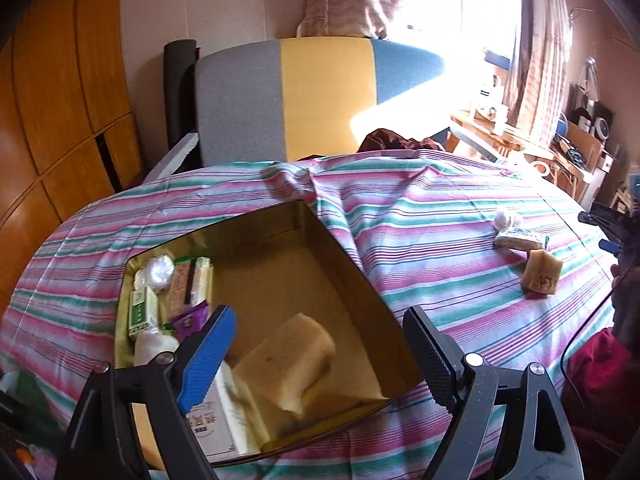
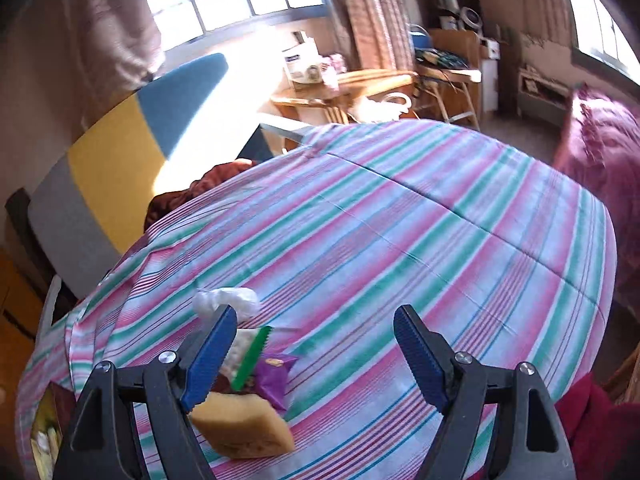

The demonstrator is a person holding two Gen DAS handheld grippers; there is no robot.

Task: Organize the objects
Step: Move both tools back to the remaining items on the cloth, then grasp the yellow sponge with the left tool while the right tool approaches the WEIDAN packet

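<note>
Both my claws hang open and empty; I centre my right claw (image 2: 312,354) squarely over the tan packet (image 2: 244,426) before closing.

Right gripper (image 2: 316,356) jaws wide apart, nothing between them, over the striped cloth (image 2: 400,220). Near left on the cloth: tan block (image 2: 244,426), purple packet (image 2: 274,376) touching it, green-edged packet (image 2: 250,350), white wrapped piece (image 2: 232,300) just beyond. Background blurred.
</note>
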